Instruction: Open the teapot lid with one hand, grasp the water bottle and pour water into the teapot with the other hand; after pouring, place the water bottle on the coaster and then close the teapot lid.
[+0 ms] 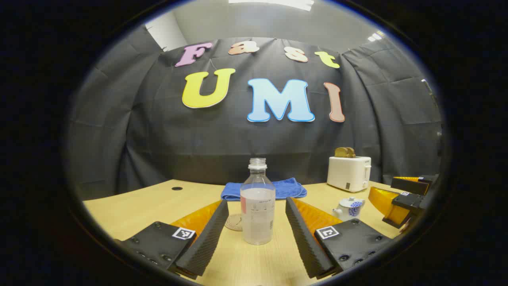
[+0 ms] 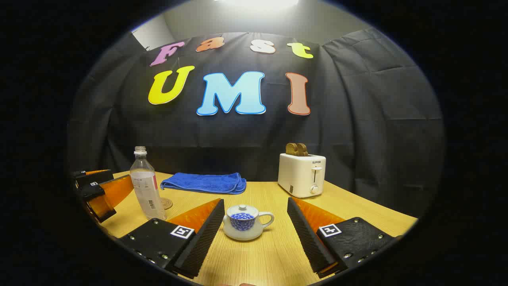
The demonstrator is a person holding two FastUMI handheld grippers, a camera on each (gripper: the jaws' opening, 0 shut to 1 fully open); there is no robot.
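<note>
Where black cloth backs it, a wooden table [image 2: 262, 254] spreads — pale, lit overhead.

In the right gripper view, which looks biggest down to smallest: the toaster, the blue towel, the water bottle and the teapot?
1. Blue towel, widest.
2. Toaster and water bottle: alike, the bottle nearer, so unranked.
3. Teapot, smallest though closest.

table [image 2: 270, 254] | water bottle [image 1: 257, 206] | coaster [image 1: 234, 222] | teapot [image 2: 243, 222] | towel [image 2: 204, 182] | toaster [image 2: 301, 174]
</note>
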